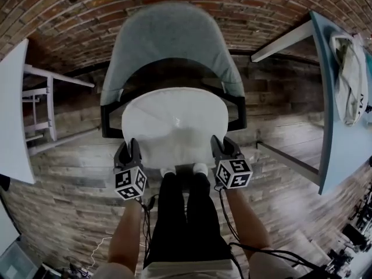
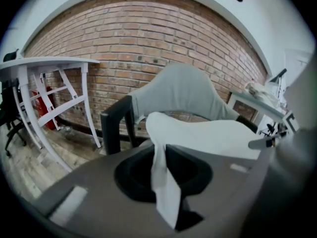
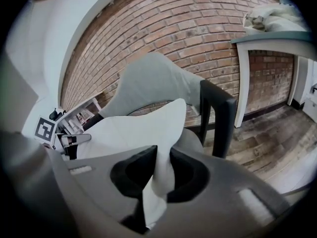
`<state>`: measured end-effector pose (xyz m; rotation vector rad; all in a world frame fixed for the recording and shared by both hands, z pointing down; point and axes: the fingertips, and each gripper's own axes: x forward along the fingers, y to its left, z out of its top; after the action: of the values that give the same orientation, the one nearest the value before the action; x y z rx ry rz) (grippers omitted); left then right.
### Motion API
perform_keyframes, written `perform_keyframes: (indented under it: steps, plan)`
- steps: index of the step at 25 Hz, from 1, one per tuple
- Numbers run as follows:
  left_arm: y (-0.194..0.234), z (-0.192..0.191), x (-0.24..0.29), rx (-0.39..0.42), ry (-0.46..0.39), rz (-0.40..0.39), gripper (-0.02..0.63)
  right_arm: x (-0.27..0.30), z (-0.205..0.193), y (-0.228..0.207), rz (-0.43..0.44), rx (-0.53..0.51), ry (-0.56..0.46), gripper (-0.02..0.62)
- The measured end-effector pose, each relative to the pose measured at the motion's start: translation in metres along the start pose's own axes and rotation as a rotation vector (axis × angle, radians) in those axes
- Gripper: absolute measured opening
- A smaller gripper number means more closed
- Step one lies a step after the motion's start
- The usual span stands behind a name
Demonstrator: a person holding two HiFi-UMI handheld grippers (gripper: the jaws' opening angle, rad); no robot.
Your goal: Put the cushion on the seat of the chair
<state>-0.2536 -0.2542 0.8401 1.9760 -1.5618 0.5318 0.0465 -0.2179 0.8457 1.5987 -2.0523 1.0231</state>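
The white cushion [image 1: 174,124] is seen at the centre of the head view, spread over the seat of the grey chair [image 1: 174,45]; whether it already rests on the seat cannot be told. Its near left edge is clamped in the left tongs [image 1: 129,151] and its near right edge in the right tongs [image 1: 224,149], with fabric pinched between both pairs of jaws. A brick wall [image 1: 261,4] is shown behind the chair along the top, and a tabletop [image 1: 340,144] bearing a pale cloth [image 1: 349,80] at the right edge.

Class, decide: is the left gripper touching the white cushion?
Touching. In the left gripper view, the left gripper pinches an edge of the cushion between its jaws.
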Motion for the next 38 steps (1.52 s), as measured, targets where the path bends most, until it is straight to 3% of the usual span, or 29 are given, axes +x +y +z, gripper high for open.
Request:
perform_keyframes:
  steps: [7,23,31,38]
  plan:
    - [0.013,-0.042,0.031,-0.002,0.050,0.005,0.049,0.031,-0.037,-0.016,-0.002,0.025,0.051,0.052]
    - [0.035,-0.086,0.069,0.065,0.120,0.032,0.060,0.068,-0.069,-0.045,-0.074,0.029,0.073,0.063]
    - [0.039,-0.104,0.082,0.065,0.147,0.050,0.063,0.079,-0.084,-0.056,-0.092,0.027,0.092,0.084]
    - [0.042,-0.102,0.080,0.004,0.125,0.047,0.066,0.071,-0.076,-0.059,-0.085,0.088,0.023,0.128]
